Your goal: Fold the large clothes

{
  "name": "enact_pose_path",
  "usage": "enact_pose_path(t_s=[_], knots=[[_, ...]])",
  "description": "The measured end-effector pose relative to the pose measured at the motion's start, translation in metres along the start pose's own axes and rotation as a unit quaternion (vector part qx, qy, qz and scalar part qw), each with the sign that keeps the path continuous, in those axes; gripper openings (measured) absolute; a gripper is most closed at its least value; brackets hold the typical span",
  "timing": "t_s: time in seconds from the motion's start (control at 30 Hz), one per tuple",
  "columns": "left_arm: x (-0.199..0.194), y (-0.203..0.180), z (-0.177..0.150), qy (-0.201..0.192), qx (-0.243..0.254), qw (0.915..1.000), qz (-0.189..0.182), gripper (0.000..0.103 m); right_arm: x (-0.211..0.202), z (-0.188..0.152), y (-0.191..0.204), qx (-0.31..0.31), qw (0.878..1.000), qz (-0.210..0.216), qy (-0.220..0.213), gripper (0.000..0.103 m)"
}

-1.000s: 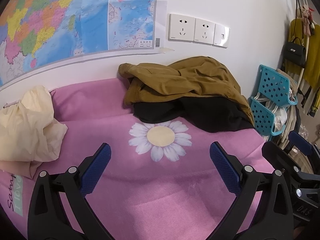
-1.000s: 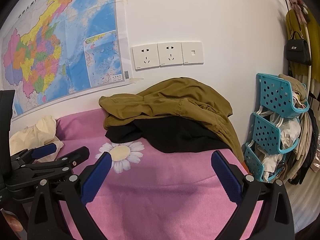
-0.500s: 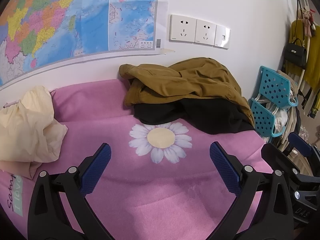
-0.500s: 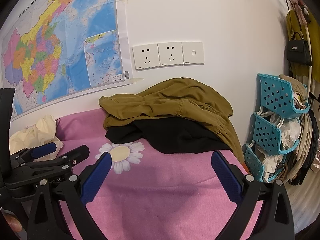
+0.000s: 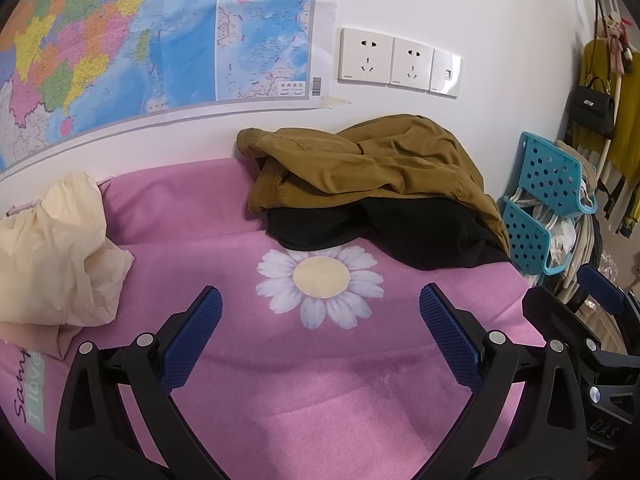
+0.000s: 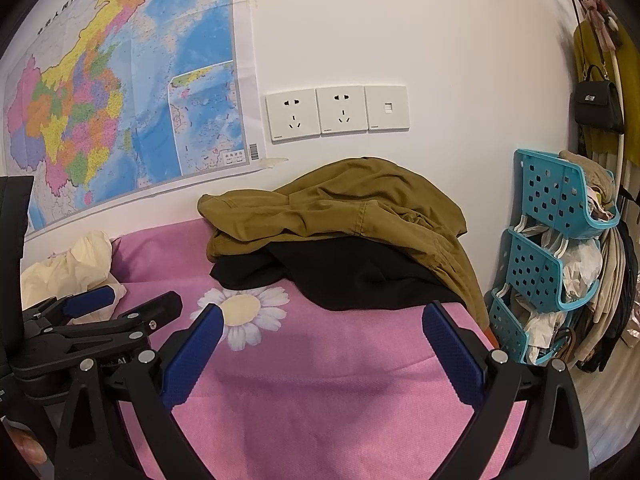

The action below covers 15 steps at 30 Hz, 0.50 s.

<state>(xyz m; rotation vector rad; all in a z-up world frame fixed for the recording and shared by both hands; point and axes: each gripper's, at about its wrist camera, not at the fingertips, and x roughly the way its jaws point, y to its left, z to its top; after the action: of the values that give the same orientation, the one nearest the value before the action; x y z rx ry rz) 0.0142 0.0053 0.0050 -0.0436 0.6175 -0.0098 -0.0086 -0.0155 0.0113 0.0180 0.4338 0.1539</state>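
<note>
Two wide-open, empty tools, left tool (image 5: 320, 312) and right tool (image 6: 320, 332); three garments: brown (image 5: 372, 164), black (image 5: 400, 236), cream (image 5: 56, 248).

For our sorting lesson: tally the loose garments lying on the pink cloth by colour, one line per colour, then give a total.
Brown: 1, the jacket on top of the pile
Black: 1, the garment under it
Cream: 1, the crumpled garment lying apart by the wall
Total: 3

Bare pink cover (image 5: 320, 380) before clothes heap (image 5: 360, 168)
</note>
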Motion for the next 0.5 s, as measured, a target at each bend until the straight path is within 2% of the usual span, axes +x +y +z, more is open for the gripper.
enact_pose_path(t_s=[0.5], knots=[[0.0048, -0.004, 0.0062, 0.003, -0.002, 1.0, 0.004, 0.098, 0.0039, 0.004, -0.0001, -0.004, 1.0, 0.001, 0.0, 0.097]])
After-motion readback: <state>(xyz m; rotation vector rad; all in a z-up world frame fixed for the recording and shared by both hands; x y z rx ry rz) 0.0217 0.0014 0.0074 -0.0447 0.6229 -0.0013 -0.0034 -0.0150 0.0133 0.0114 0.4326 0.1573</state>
